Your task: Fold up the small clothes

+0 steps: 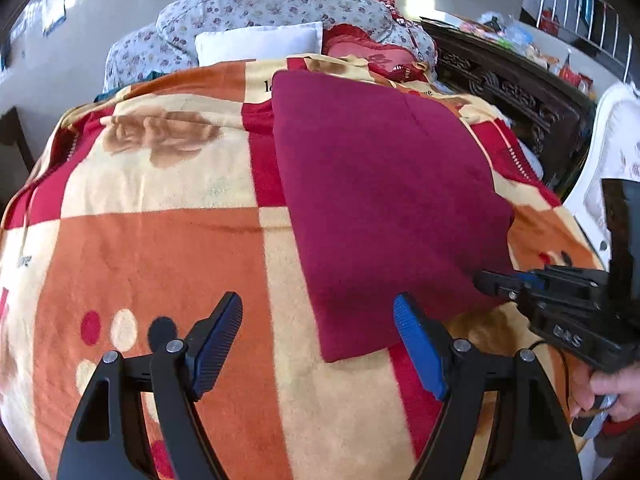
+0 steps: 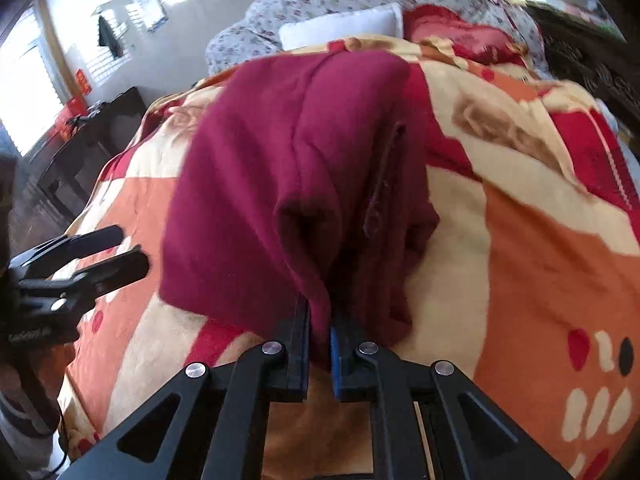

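We see the maroon garment (image 1: 384,200) lying on the patterned blanket (image 1: 160,264) of the bed. Our right hand-held gripper (image 2: 320,332) is clamped on its near edge, bunching the cloth; our left hand-held gripper (image 1: 318,344) hovers wide apart, holding nothing.

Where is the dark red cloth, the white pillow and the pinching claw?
dark red garment (image 1: 384,184), left wrist view, flat middle.
white pillow (image 1: 260,42), left wrist view, front face.
right gripper (image 2: 320,336), right wrist view, between fingertips.
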Tool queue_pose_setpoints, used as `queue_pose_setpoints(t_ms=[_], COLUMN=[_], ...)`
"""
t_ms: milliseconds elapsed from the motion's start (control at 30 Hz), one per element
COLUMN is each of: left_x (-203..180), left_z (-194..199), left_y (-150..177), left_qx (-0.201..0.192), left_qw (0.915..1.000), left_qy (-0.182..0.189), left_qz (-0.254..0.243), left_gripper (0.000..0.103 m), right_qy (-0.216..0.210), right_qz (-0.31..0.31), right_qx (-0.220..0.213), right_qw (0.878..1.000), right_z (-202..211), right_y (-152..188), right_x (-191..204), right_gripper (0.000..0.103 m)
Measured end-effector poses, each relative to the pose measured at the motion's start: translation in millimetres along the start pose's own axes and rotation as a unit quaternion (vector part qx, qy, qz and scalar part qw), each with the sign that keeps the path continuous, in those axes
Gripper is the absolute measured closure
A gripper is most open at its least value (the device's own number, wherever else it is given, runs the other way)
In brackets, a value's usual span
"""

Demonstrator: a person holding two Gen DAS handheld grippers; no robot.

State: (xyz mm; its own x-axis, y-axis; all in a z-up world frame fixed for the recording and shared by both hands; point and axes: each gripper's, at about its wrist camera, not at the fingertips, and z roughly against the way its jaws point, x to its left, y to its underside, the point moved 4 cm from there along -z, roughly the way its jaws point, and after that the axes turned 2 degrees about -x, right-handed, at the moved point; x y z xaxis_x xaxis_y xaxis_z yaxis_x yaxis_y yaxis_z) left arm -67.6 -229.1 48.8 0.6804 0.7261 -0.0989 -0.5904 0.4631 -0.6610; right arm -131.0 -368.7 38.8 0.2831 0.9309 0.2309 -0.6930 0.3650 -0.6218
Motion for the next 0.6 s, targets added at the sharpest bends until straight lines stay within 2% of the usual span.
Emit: queue_pose_setpoints(t_ms=[33,133,200,300,433,533,600], left_x=[1.5,5.2,7.1,7.4,8.3,7.1,5.9], left_z=[-0.1,-3.7,-10.5,-16.0,-24.4,-32.0,-35.4], left_y=[-2.3,-12.8,-18.4,-24.4,-30.4,-33.6,-35.6], left_qx=[-0.003,-0.014,-0.012,-0.018,-0.023,-0.025,-0.027], left_qw=[1.0,0.9996,0.9994,0.9989,0.9979,0.9974,0.9972], left_qy=[-0.006,-0.023,-0.032,-0.043,-0.06,-0.068,-0.07], left_qz=[0.001,0.002,0.004,0.006,0.005,-0.002,-0.007], left_gripper=[0.026,0.026,0.026,0.026,0.026,0.025,0.021], right_qy=[-0.009,-0.016,-0.013,0.002,0.028,0.058,0.077], right_qz=[0.001,-0.002,0.008,0.024,0.059,0.07,0.063], right_qx=[-0.007,-0.031,-0.066,-0.092,-0.086,-0.059,-0.042], right_qw=[1.0,0.999,0.998,0.995,0.994,0.994,0.994], right_z=[7.9,32.6,52.2,62.3,33.1,2.2,-13.6], right_y=[-3.6,-18.8,-33.0,-51.0,-76.8,-86.6,-89.4], right_x=[2.4,6.8,14.3,29.2,41.1,31.8,15.1], right_gripper=[0.093,0.078,0.076,0.076,0.076,0.077,0.084])
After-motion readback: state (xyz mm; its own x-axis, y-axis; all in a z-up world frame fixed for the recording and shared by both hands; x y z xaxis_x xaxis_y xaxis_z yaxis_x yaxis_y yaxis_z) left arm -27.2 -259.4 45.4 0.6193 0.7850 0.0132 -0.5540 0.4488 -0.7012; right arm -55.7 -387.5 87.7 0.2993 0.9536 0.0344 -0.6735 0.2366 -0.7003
